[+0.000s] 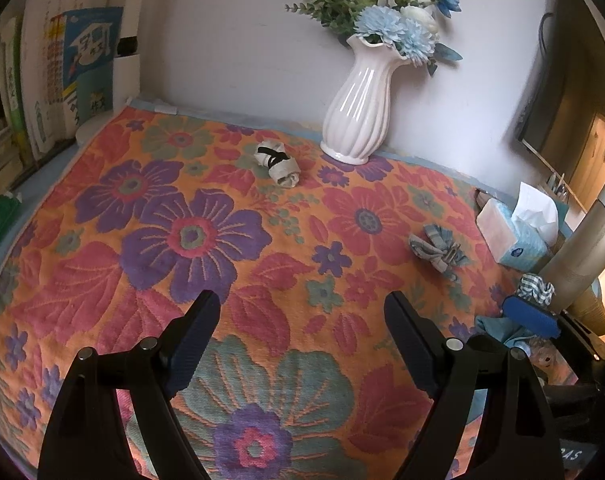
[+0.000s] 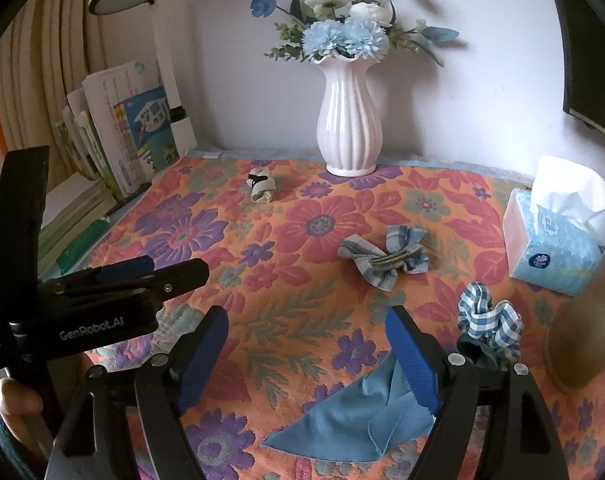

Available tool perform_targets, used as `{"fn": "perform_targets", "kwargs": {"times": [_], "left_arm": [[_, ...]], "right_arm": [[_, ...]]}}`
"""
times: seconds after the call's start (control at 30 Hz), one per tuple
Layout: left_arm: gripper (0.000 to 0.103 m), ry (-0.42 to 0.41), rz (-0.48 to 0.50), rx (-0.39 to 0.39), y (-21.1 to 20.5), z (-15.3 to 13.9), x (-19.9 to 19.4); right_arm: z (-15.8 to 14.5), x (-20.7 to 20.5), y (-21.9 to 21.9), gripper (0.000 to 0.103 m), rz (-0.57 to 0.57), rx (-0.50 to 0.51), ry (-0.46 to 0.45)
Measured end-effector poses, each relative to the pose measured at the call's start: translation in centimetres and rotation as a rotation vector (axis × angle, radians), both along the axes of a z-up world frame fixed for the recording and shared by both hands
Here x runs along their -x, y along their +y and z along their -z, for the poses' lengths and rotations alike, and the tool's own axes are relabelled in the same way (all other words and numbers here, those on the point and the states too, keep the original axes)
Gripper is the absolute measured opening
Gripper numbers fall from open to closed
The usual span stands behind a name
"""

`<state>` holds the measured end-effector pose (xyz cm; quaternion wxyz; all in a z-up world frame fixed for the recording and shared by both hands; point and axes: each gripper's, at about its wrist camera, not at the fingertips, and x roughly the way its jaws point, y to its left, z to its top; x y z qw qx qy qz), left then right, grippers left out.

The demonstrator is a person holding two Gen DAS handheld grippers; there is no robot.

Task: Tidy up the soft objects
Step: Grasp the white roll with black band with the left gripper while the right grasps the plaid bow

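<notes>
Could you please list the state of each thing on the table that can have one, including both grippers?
left gripper: open, nothing between its fingers.
right gripper: open, over the plain blue cloth.
plain blue cloth: loose, lying crumpled.
beige cloth: rolled, tied with a black band.
plaid cloth: bunched, clipped at its middle.
checked cloth: bunched up, unclipped.
tissue box: open, a tissue sticking out.
vase: upright, holding flowers.

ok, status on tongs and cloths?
Left tongs open, empty. Right tongs open over blue cloth, not gripping. Clipped plaid cloth and gingham cloth loose on floral tablecloth. Nothing blocking.
</notes>
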<state>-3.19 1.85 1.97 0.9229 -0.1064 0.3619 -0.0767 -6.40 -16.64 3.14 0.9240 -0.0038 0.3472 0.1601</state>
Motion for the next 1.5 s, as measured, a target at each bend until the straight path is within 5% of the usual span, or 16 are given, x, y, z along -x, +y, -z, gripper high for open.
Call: {"fn": "perform_targets", "kwargs": {"times": [0.37, 0.57, 0.67, 0.9, 1.07, 1.1, 1.2, 1.43, 1.5], "left_arm": [[0.083, 0.0, -0.023, 0.016, 0.4, 0.0, 0.0], [0.083, 0.015, -0.026, 0.006, 0.5, -0.1, 0.2], [0.083, 0.049, -0.036, 0.065, 1.5, -1.2, 0.4], [0.083, 0.042, 0.01, 0.043, 2.0, -7.0, -3.0], [0.082, 0.144, 0.005, 0.107, 2.2, -4.1, -9.5], [0.082, 0.152, -0.001, 0.102, 2.2, -3.4, -10.5], [0.081, 0.149, -0.038, 0.018, 1.4, -1.1, -13.6], [0.08, 0.153, -0.049, 0.015, 0.6, 1.5, -18.6], [0.064, 0.143, -0.042, -0.032, 0.1, 1.7, -18.9]], "right_arm": [[-1.8, 1.6, -5.4, 0.08, 0.143, -0.231, -0.092], [-2.4, 3.5, -8.6, 0.08, 0.221, -0.247, -0.021], [-4.4, 3.2, -9.3, 0.08, 0.219, -0.231, 0.018], [-5.4, -2.4, -4.2, 0.08, 0.11, -0.205, 0.215], [-0.7, -8.5, -1.0, 0.08, 0.193, -0.088, 0.374], [0.5, -9.4, -1.0, 0.08, 0.25, -0.02, 0.389], [2.5, -10.8, -2.1, 0.082, 0.289, -0.045, 0.417], [2.8, -12.0, -3.4, 0.093, 0.248, -0.084, 0.305], [3.0, -11.8, -3.4, 0.093, 0.239, -0.077, 0.267]]}}
